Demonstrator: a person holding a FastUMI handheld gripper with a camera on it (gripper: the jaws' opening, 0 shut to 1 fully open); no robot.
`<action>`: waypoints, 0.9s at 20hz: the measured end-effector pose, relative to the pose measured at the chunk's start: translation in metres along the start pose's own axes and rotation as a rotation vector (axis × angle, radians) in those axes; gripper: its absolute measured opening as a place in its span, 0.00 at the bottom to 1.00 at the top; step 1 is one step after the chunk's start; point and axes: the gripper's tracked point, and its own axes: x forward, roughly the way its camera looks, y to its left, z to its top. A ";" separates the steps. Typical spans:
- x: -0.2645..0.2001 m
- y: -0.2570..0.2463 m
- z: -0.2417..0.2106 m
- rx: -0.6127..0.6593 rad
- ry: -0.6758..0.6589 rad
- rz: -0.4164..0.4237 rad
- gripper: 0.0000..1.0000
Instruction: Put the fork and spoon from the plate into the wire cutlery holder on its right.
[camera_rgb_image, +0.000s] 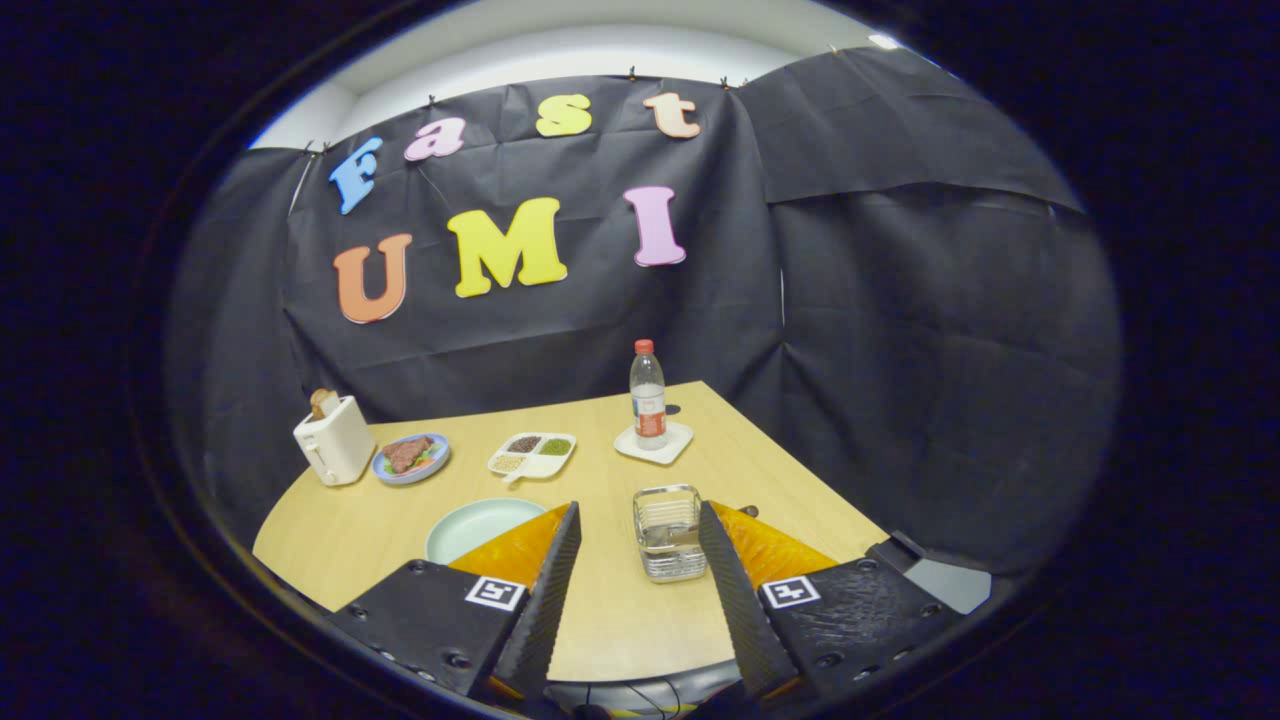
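Currently the gripper (640, 560) hangs above the near edge of the tabletop (600, 610), its fingers spread wide apart and clamped on nothing. The wire cutlery holder (668, 533) stands upright between the fingers, closer to the right one, which suits a drop from above into its open top. It is a small square basket of bright metal wire; whether any cutlery is inside cannot be told. The pale green plate (478, 525) lies just to its left, partly hidden behind the left finger. Its visible surface looks bare, and no fork or spoon can be made out on it.

Farther back, well apart from the working area, stand a toaster (334, 441), a blue plate of food (411, 458), a divided tray (532, 454) and a water bottle (648, 395) on a white coaster (653, 443). Judged from this, the fingers are either done or waiting to begin.
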 end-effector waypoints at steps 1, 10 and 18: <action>-0.009 0.006 0.002 -0.001 -0.017 0.007 0.71; -0.072 0.067 0.027 -0.009 -0.237 0.090 0.87; -0.128 0.125 0.020 -0.087 -0.342 0.181 0.98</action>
